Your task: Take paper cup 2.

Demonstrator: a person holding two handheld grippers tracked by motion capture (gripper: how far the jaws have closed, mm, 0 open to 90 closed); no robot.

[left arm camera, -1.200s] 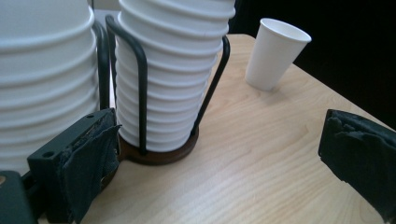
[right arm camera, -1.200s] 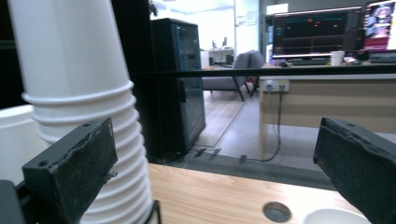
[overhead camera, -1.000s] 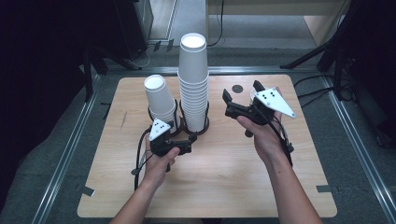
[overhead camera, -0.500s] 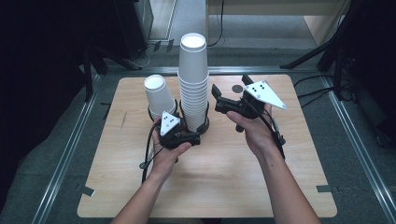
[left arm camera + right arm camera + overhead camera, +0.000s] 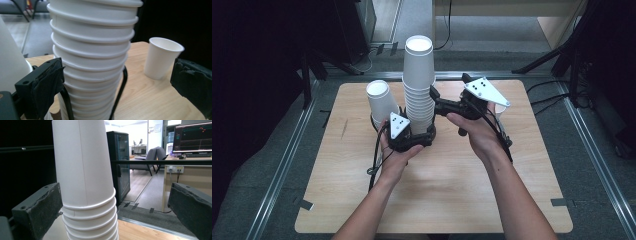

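In the high view, the left hand-held gripper (image 5: 424,136) sits low at the foot of the tall stack of white paper cups (image 5: 418,85), which stands in a black wire holder (image 5: 430,132) near the middle of the pale wooden tabletop (image 5: 437,195). The right hand-held gripper (image 5: 435,100) reaches in from the stack's other side, higher up, its black tips just beside the cup walls about halfway up the stack. A second, shorter stack of white paper cups (image 5: 381,102) leans just outside the left hand-held gripper, on the side away from the right one.

In the left gripper view, the left hand-held gripper (image 5: 120,82) is spread wide around the lower rims of the tall stack (image 5: 91,57). One black padded jaw lies close against the cups; the other stands well apart from them. The black wire holder (image 5: 120,92) rises between the jaws, beside the stack. Beyond the far jaw a single white paper cup (image 5: 161,57) stands upright on the tabletop (image 5: 147,100).

In the right gripper view, the right hand-held gripper (image 5: 115,212) is also spread, with the tall stack (image 5: 86,185) between its jaws. The stack sits nearer one grey padded jaw, while the other is well clear. Whether the nearer jaw touches the cups cannot be told.
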